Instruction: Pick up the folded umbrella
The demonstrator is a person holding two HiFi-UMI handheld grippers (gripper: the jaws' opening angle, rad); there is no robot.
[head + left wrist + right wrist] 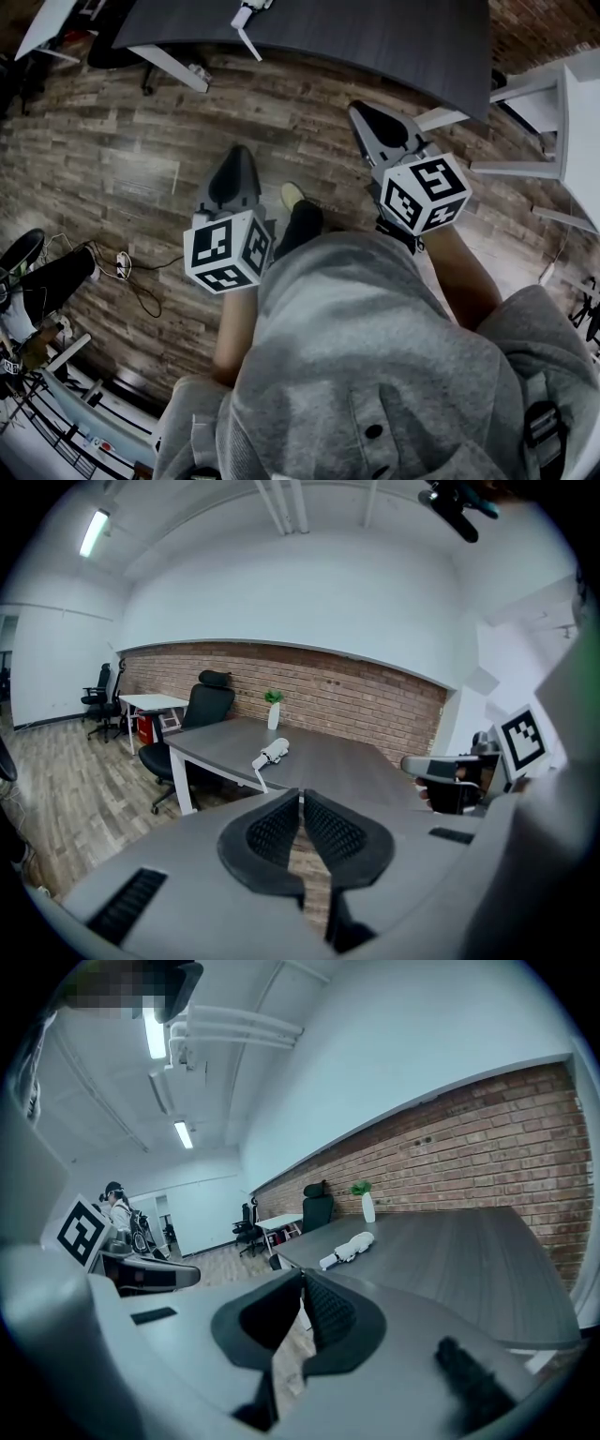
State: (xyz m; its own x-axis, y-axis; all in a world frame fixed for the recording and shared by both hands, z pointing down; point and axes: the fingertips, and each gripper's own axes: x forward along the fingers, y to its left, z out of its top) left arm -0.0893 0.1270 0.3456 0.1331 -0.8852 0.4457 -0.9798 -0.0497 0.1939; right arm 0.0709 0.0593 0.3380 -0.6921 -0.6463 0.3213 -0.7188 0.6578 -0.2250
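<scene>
White folded umbrella (246,19) lies at the grey table's (375,37) near edge, twelve o'clock, with open wood floor (141,159) before it. Left gripper (238,155) and right gripper (364,112) have their jaws pressed together, empty. Only the gripper views show the vase (273,714).

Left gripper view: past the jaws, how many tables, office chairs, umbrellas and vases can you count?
Tables: 2, the grey table and the white desk
Office chairs: 2, the near chair and the far chair
Umbrellas: 1, the umbrella
Vases: 1, the vase
Total: 6
</scene>
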